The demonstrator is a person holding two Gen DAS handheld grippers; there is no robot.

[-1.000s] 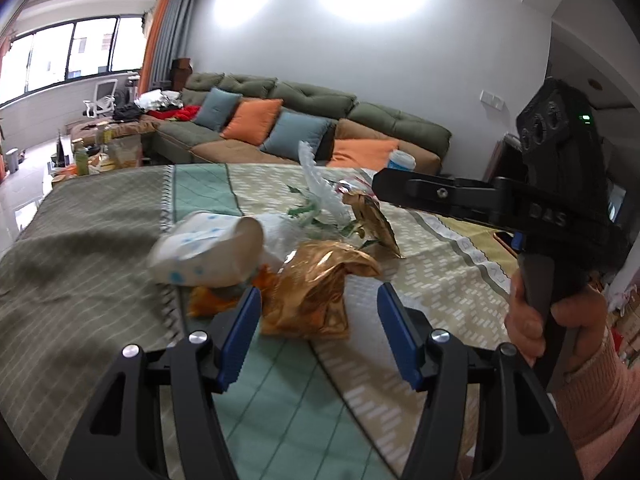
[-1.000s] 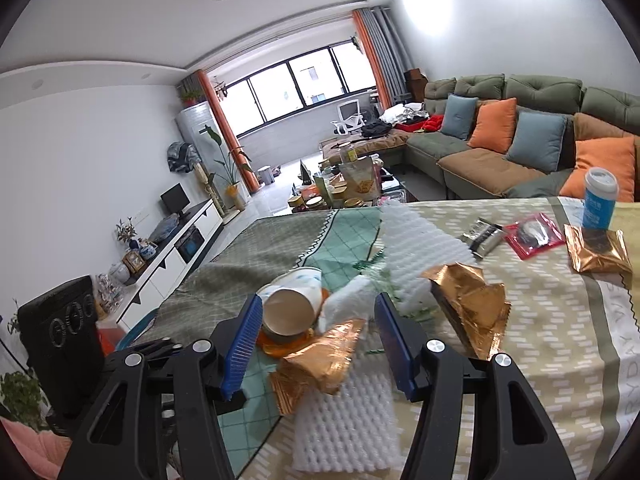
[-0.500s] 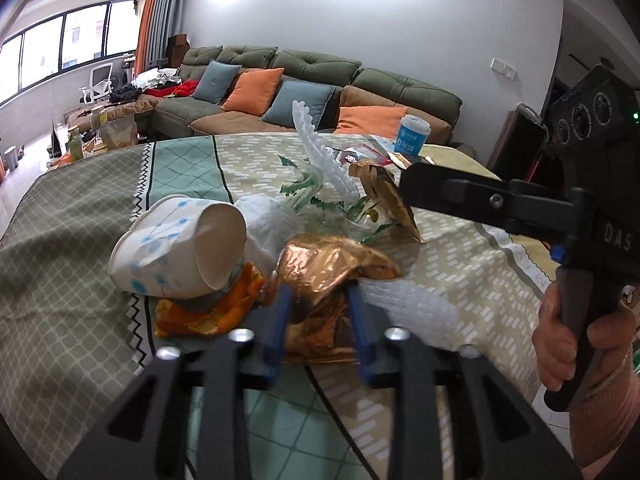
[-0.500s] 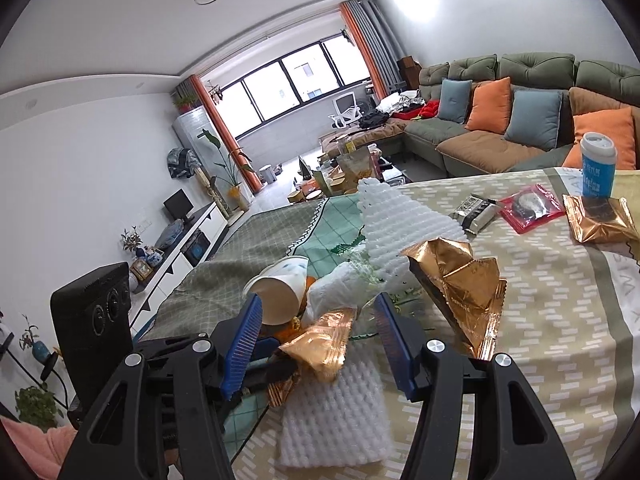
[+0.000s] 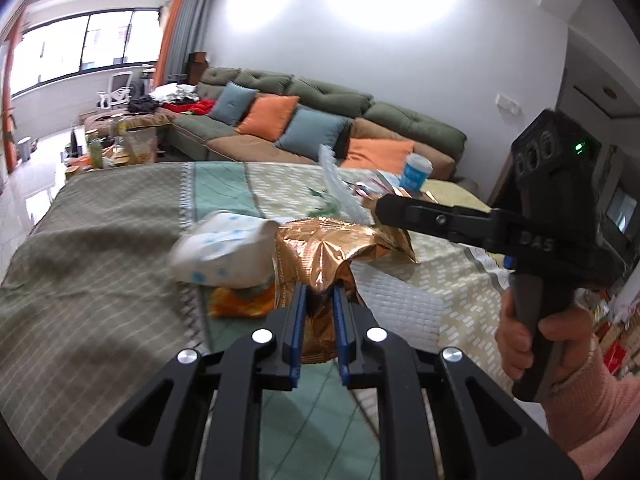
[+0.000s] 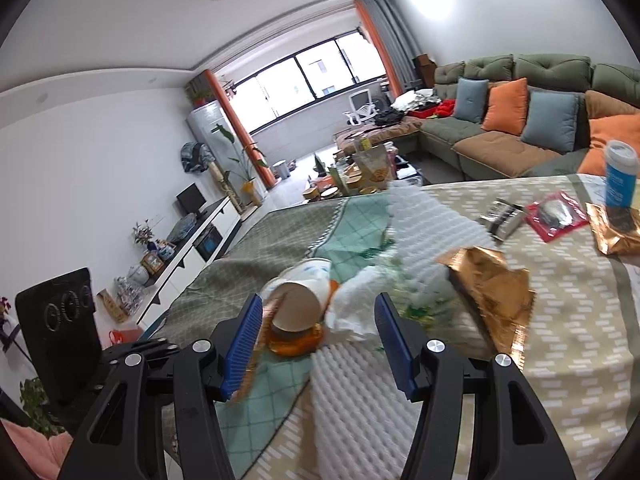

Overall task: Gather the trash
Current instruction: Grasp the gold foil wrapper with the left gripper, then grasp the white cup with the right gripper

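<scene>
My left gripper [image 5: 319, 304] is shut on a crumpled gold foil wrapper [image 5: 320, 252] and holds it above the table. Behind it lie a tipped paper cup with blue dots [image 5: 222, 252] and an orange wrapper [image 5: 240, 306]. My right gripper [image 6: 320, 336] is open and empty, hovering over the trash pile: the paper cup [image 6: 298, 304], a white tissue [image 6: 356, 304], a white foam net sheet [image 6: 352, 396] and a second gold wrapper [image 6: 492, 292]. The right gripper also shows at the right of the left wrist view [image 5: 384, 206].
The table has a patterned cloth [image 5: 100, 280]. At its far side are a blue cup [image 6: 620, 176], a red packet [image 6: 558, 216], a silver packet [image 6: 504, 216] and another gold wrapper [image 6: 616, 228]. A sofa [image 5: 320, 120] stands behind the table.
My left gripper closed on the gold wrapper and lifted it off the pile. My right gripper stayed open and shifted a little over the pile.
</scene>
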